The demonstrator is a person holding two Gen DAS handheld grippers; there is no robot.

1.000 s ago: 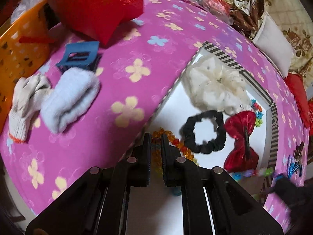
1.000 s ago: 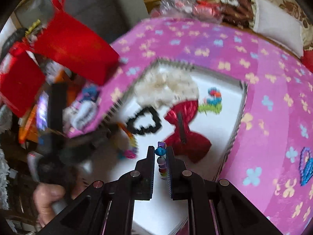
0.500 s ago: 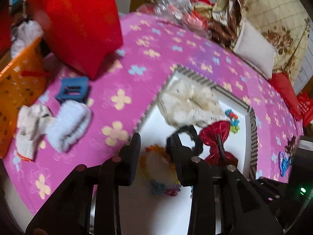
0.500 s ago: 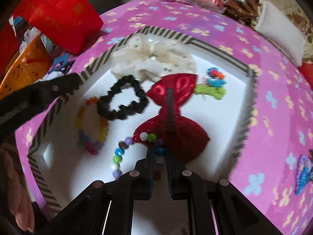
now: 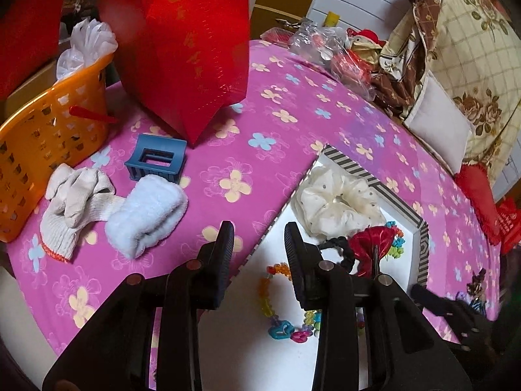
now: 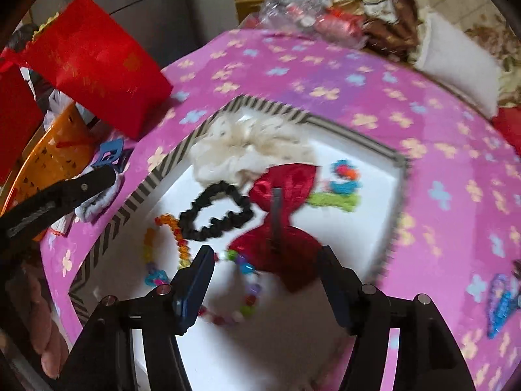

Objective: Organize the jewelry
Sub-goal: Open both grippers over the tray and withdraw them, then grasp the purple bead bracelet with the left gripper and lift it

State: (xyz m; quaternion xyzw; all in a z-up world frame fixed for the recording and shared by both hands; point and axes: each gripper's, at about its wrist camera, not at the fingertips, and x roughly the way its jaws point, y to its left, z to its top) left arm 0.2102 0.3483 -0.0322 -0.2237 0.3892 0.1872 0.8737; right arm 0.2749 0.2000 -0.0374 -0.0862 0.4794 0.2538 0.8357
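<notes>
While right gripper (image 6: 263, 260) jaws open over limp bead string (image 6: 247, 280), lower centre; light, slippery, pinch mid-strand; left gripper (image 5: 259, 238) part-open, empty.

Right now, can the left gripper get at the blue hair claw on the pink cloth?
Probably yes: the blue hair claw sits uncovered on the cloth, and the left gripper, fingers apart and empty, has nothing between.

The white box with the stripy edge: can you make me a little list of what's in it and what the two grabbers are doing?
box: striped box on pink flowered cloth
inside: cream scrunchie, black scrunchie, red bow, orange bead bracelet, colourful bead string
left gripper: jaws apart, nothing between them
right gripper: jaws opening, bead string lying loose below
outside box: blue hair claw
</notes>
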